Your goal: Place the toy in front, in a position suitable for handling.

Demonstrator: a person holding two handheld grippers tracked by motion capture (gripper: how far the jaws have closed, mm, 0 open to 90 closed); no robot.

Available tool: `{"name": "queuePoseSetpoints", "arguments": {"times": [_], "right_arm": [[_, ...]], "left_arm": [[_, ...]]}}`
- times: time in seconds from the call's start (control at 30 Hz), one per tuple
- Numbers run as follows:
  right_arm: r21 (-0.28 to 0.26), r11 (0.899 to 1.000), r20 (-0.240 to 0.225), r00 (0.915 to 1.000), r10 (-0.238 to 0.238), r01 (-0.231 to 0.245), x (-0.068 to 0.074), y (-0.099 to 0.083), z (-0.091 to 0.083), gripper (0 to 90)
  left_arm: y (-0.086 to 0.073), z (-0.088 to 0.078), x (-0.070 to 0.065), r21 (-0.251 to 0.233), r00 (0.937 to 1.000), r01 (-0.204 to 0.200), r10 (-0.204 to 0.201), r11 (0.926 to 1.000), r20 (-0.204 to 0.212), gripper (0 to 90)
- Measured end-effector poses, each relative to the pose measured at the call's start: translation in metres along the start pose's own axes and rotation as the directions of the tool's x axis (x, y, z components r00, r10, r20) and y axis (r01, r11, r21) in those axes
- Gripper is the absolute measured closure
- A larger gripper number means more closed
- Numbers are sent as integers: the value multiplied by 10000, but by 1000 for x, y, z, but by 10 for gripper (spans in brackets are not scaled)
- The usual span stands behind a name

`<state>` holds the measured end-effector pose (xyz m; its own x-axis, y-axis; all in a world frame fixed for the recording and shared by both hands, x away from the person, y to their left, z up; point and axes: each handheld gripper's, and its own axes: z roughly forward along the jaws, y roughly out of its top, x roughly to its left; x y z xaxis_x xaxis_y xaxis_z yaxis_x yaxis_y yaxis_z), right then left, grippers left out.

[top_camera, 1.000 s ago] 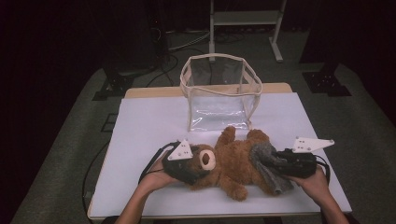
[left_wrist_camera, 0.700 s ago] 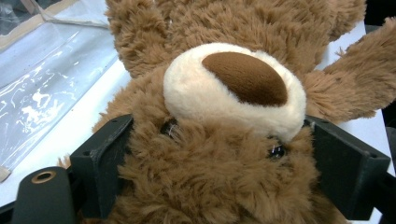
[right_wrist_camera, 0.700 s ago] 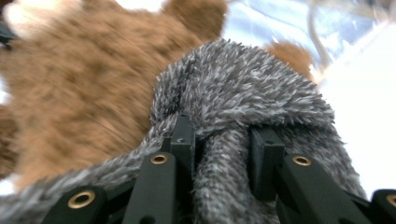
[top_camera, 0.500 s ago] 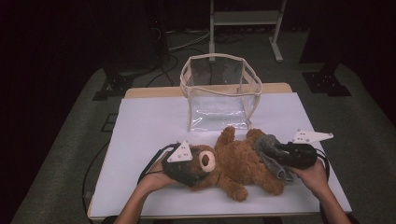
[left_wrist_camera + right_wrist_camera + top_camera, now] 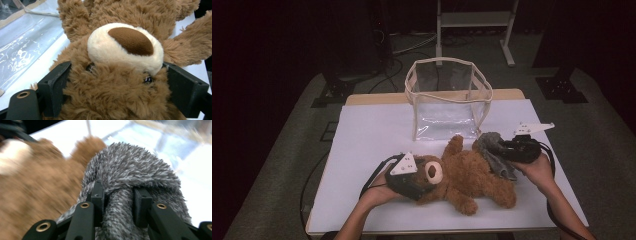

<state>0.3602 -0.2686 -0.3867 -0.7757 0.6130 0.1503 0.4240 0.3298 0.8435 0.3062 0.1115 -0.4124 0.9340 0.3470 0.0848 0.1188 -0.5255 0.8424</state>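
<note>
The teddy bear (image 5: 472,177) lies on its back on the white desk (image 5: 372,135), its head partly hidden between the left gripper (image 5: 117,85) fingers, which clamp it from both sides. The right gripper (image 5: 118,197) fingers are closed on a grey fuzzy cloth (image 5: 132,172) over the bear's leg; that view is blurred. A clear bag (image 5: 447,97) stands just behind the bear, open upward.

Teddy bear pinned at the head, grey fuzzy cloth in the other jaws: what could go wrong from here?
1. The right gripper pinches only a fold of the grey fuzzy cloth; it may slip out under tension.
2. The left gripper clamps the teddy bear by its soft head; a hard pull could drag the bear free.
3. The clear bag stands close behind; a swinging cloth could tip it.
</note>
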Motion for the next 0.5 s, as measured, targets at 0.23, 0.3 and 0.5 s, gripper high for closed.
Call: {"name": "queuePoseSetpoints", "arguments": {"times": [0.23, 0.3, 0.5], "right_arm": [[602, 9834, -1126, 9801, -1636, 1711, 46, 52, 46, 669], [1190, 9687, -1150, 9721, -2046, 2180, 51, 60, 67, 669], [2372, 9479, -597, 9771, -2042, 2126, 35, 59, 85, 671]], "left_arm": [[4, 3, -4, 222, 9996, -206, 210, 9995, -176, 112], [5, 3, -6, 293, 9994, -290, 296, 9991, -202, 111], [4, 2, -6, 296, 9993, -310, 316, 9991, -194, 112]]}}
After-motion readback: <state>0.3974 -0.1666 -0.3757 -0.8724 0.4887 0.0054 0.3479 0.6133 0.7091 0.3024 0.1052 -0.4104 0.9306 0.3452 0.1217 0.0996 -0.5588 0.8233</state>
